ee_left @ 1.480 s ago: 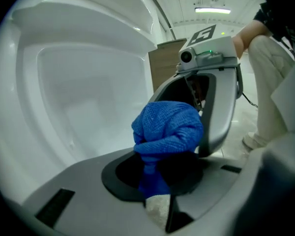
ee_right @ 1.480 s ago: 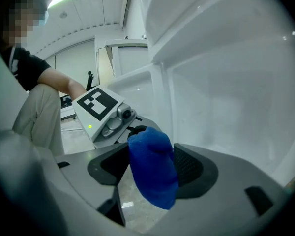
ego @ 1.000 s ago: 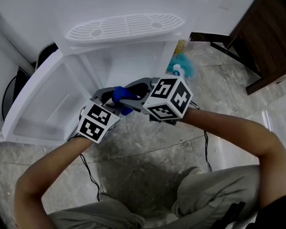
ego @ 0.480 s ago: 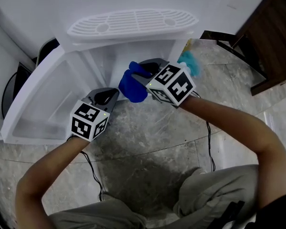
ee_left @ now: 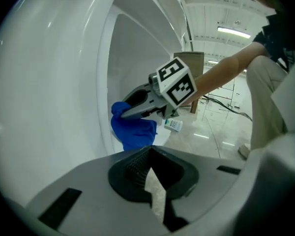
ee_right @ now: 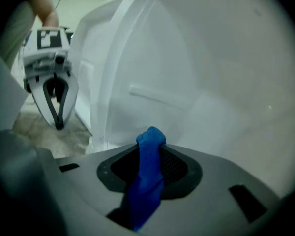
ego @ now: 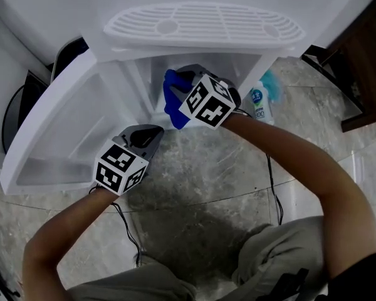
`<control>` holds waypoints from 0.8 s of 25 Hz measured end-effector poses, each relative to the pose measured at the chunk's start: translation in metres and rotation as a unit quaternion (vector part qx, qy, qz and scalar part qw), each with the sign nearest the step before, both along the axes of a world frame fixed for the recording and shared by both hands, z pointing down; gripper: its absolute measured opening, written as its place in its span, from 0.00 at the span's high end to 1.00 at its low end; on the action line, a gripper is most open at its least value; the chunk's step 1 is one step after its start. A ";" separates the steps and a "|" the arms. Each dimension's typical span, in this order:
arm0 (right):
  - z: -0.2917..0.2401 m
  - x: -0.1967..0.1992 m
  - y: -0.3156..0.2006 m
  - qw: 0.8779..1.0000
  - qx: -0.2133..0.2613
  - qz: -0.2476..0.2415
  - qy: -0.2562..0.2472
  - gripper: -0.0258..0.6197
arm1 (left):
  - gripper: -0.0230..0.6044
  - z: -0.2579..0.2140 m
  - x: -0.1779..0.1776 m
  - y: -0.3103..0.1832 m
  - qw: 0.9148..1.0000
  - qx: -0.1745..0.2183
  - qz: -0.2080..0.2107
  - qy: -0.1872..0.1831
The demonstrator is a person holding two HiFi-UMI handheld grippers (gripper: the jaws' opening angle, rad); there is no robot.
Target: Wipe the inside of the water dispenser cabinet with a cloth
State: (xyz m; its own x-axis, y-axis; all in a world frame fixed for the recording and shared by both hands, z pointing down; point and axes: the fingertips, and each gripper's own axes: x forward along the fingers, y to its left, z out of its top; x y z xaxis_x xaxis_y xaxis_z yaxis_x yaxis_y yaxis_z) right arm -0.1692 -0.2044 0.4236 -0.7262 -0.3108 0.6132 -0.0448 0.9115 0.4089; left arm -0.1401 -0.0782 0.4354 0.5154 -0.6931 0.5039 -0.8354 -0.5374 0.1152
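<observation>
The white water dispenser's lower cabinet [ego: 194, 64] stands with its door [ego: 56, 137] swung out to the left. My right gripper [ego: 174, 80] reaches into the cabinet mouth, shut on a blue cloth [ego: 173, 108] that hangs from its jaws. In the right gripper view the cloth [ee_right: 148, 176] is pinched between the pads, close to a white inner wall [ee_right: 196, 82]. My left gripper [ego: 151, 132] hovers lower, by the door's inner edge. Its jaws have just been closing and are shut with nothing between them. The left gripper view shows the right gripper [ee_left: 125, 113] and the cloth [ee_left: 135, 132] at the cabinet's edge.
A white spray bottle [ego: 258, 102] and something teal [ego: 272, 86] sit on the stone floor right of the dispenser. Dark wooden furniture [ego: 370, 61] stands at the far right. The drip grille [ego: 207, 24] overhangs the cabinet. A black cable [ego: 122, 224] trails over the floor.
The right gripper has carried the blue cloth away from the left gripper and up into the cabinet mouth. The left gripper stayed low near the door and its jaws closed empty.
</observation>
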 end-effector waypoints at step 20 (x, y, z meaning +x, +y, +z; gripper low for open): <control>0.070 -0.062 -0.039 0.980 0.122 -0.070 0.144 0.82 | 0.95 0.014 -0.020 0.016 1.000 -0.016 -0.009 0.007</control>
